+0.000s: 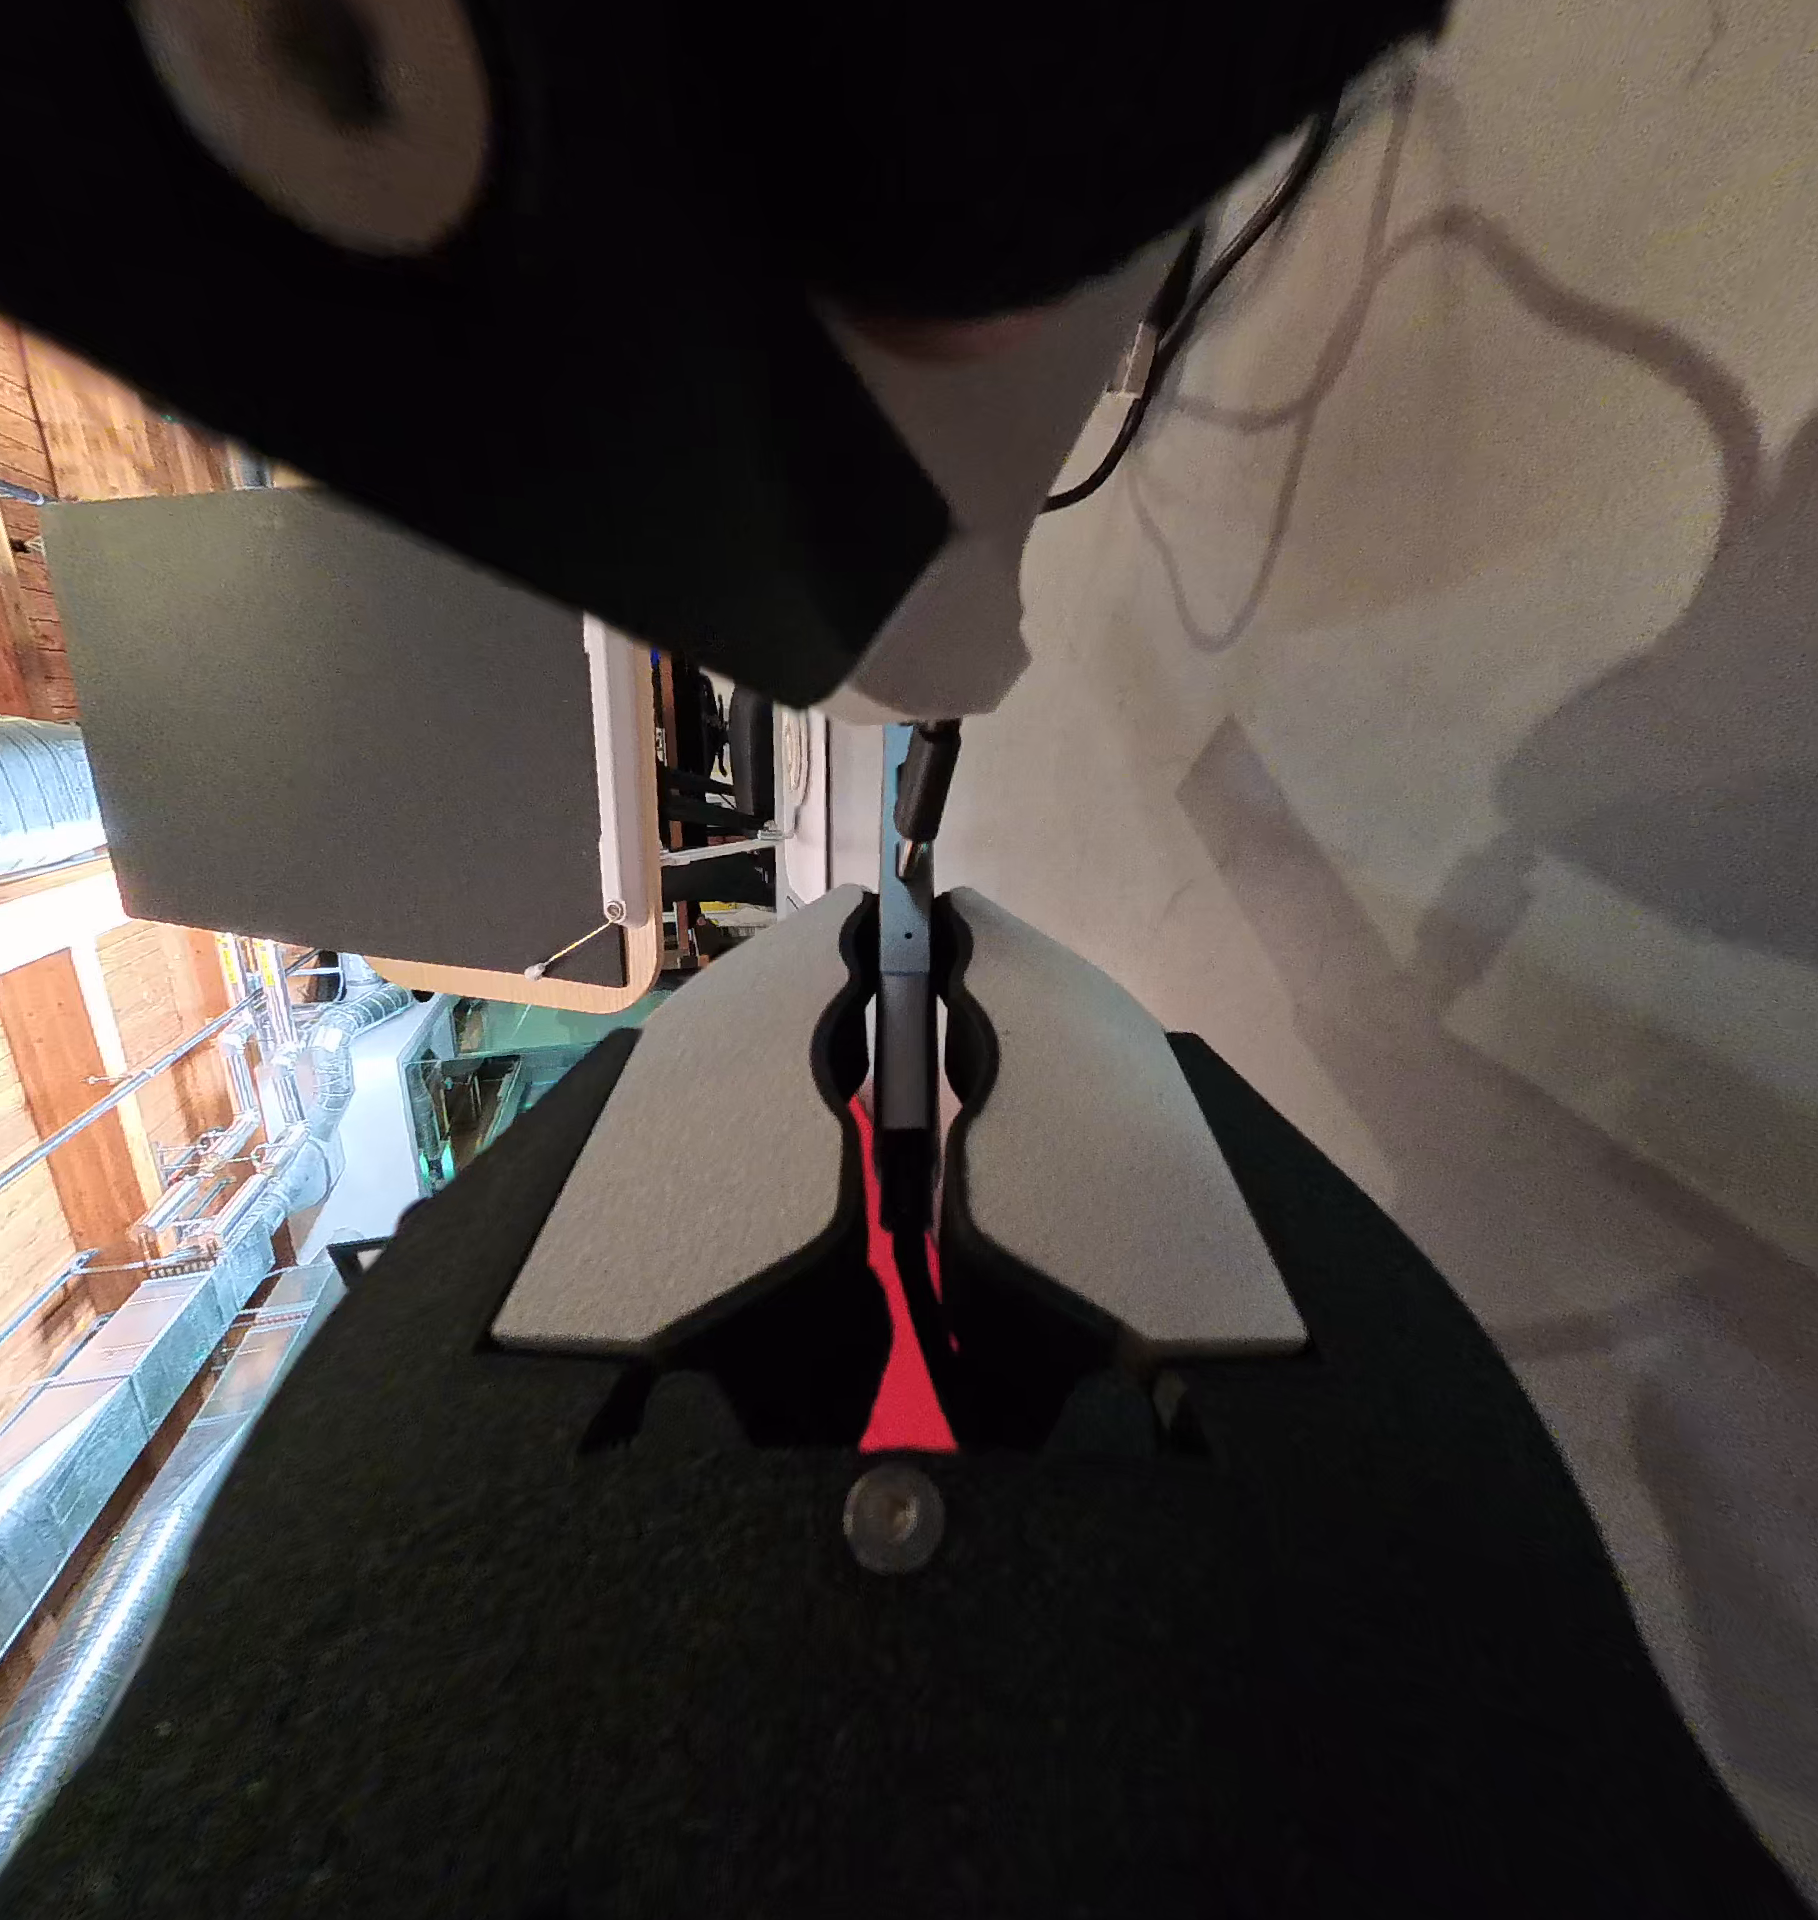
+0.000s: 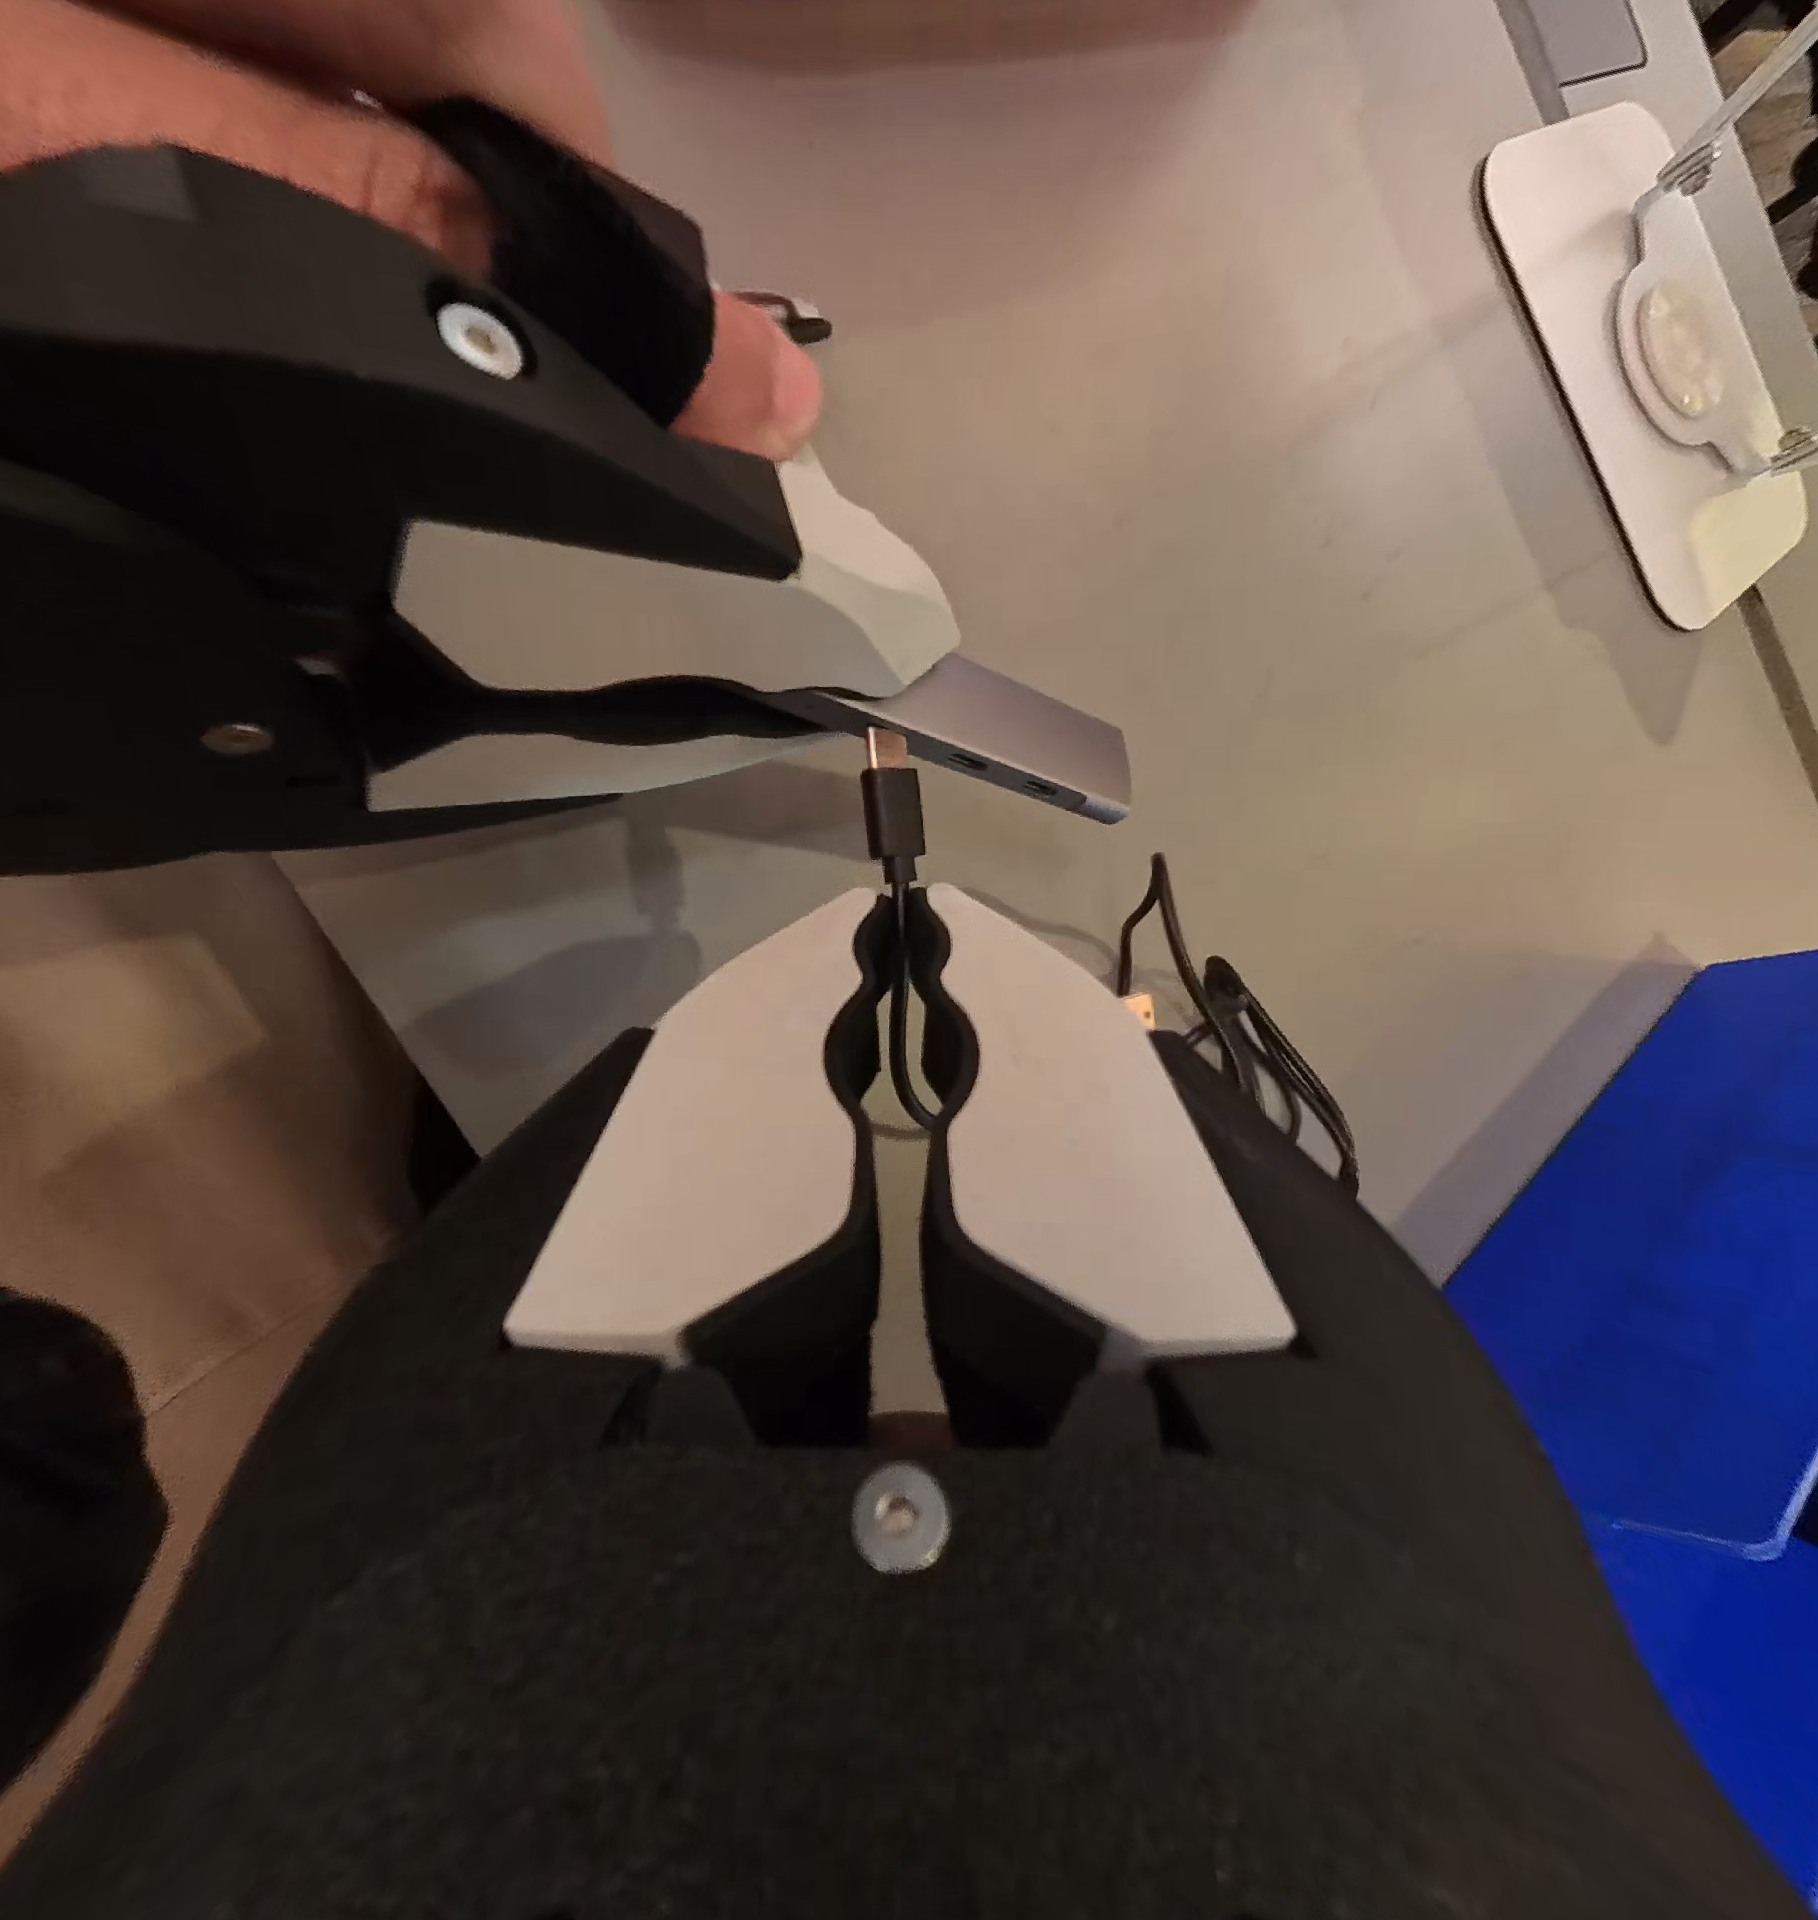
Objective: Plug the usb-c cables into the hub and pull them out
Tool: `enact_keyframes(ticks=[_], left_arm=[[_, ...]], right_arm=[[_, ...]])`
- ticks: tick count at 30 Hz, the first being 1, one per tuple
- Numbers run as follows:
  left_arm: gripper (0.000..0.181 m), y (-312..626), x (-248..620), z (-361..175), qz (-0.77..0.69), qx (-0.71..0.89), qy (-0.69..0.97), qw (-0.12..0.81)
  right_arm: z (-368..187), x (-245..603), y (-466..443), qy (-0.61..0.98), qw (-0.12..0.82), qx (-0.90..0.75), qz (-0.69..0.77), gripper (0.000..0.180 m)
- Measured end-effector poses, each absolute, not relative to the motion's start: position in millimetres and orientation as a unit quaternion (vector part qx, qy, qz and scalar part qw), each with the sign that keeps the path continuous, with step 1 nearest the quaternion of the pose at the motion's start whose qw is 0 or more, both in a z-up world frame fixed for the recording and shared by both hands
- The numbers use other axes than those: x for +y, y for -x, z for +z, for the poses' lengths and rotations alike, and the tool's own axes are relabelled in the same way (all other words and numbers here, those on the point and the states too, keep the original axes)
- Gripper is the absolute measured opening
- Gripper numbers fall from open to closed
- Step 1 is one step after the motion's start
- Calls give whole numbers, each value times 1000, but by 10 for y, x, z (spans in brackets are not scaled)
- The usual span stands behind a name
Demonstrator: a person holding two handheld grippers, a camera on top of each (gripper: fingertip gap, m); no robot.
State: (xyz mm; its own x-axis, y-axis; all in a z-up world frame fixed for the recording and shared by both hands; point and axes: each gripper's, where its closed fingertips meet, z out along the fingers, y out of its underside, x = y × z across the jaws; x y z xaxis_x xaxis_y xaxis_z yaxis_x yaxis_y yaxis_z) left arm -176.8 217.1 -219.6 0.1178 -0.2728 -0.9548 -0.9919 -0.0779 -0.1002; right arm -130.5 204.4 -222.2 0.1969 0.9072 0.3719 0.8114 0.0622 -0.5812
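- The left hand-held gripper (image 2: 884, 691) comes in from 9 o'clock in the right wrist view, its two pale fingers clamped flat on one end of the grey hub (image 2: 998, 732).
- The hub juts out toward 3 o'clock, held up off the pale tabletop (image 2: 1248, 520), with its row of ports facing the camera.
- In the left wrist view the same hub (image 1: 905, 997) shows edge-on, pinched between the narrow-set fingers near frame centre.
- The right hand-held gripper (image 2: 900, 894) is nearly closed, its fingertips nipping the thin black usb-c cable (image 2: 903, 1023) just behind the plug.
- The black plug (image 2: 892, 805) stands upright at 12 o'clock from those fingertips, its metal tip at the port nearest the left gripper; part of the tip still shows, so it is not fully seated.
- From the left wrist view the plug (image 1: 926, 795) meets the hub's edge from 12 o'clock, below the right gripper's pale finger.
- A loose bundle of black cables (image 2: 1248, 1029) lies on the tabletop at 3 o'clock of the right gripper.
- A blue box (image 2: 1663, 1247) sits at 4 o'clock, beside those cables.
- A white stand base (image 2: 1570, 260) rests on the tabletop at 2 o'clock, well apart from the hub.
- A person's hand (image 2: 385, 135) with a black strap grips the left tool at 10 o'clock.
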Motion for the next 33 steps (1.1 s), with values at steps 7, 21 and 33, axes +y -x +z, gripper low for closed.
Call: enact_keyframes(ticks=[7, 21, 33], left_arm=[[9, 1762, 2178, -2238, 426, 526, 603, 421], [9, 1777, 2178, -2283, 445, 536, 590, 408], [9, 1770, 2176, -2315, 451, 544, 584, 400]], right_arm=[[-2253, 2019, 1312, 696, 349, -623, 73, 2], [-2284, 1987, 1337, 714, 333, -607, 103, 2], [-2366, 1977, 1314, 708, 319, -624, 88, 2]])
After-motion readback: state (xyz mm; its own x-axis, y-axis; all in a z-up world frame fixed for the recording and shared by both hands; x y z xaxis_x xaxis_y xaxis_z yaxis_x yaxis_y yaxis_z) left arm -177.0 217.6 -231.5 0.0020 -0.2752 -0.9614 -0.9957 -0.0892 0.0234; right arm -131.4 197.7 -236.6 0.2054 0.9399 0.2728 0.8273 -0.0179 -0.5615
